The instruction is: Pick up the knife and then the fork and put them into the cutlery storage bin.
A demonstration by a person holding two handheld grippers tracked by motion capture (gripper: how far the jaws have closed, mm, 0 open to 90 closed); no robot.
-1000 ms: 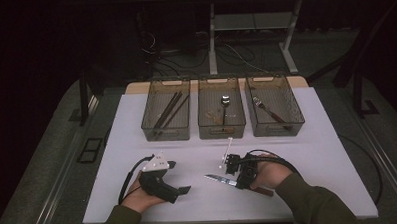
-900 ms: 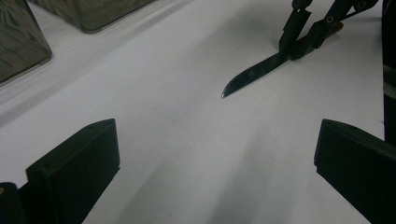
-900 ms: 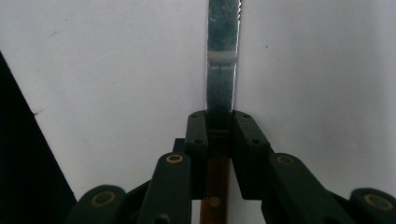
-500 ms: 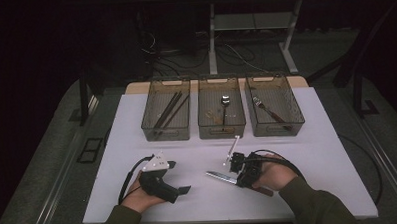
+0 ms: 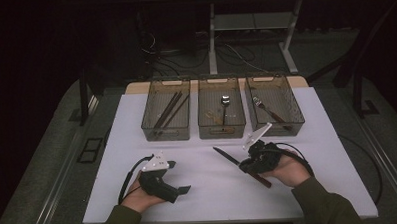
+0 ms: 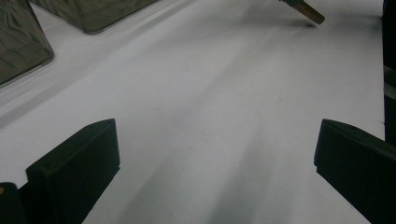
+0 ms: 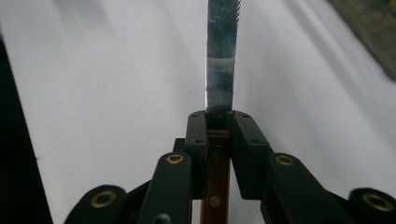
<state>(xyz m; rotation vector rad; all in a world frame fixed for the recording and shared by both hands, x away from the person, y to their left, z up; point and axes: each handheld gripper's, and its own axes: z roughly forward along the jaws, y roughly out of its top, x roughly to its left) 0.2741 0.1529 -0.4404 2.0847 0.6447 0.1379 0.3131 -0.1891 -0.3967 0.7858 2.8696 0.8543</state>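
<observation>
Three mesh bins (image 5: 166, 118) stand in a row along the far edge of the desk (image 5: 204, 192) — the left one holds what look like three dark chopsticks (image 5: 169, 109), the middle one (image 5: 221, 115) one spoon (image 5: 224, 102) plus some small pieces too faint to count, and the right one (image 5: 274, 107) one fork (image 5: 267, 109). Toward the near edge there are two tools — the left tool (image 5: 181, 177) with nothing in it, the right tool (image 5: 244, 163) with one knife (image 5: 227, 157) in it.
</observation>
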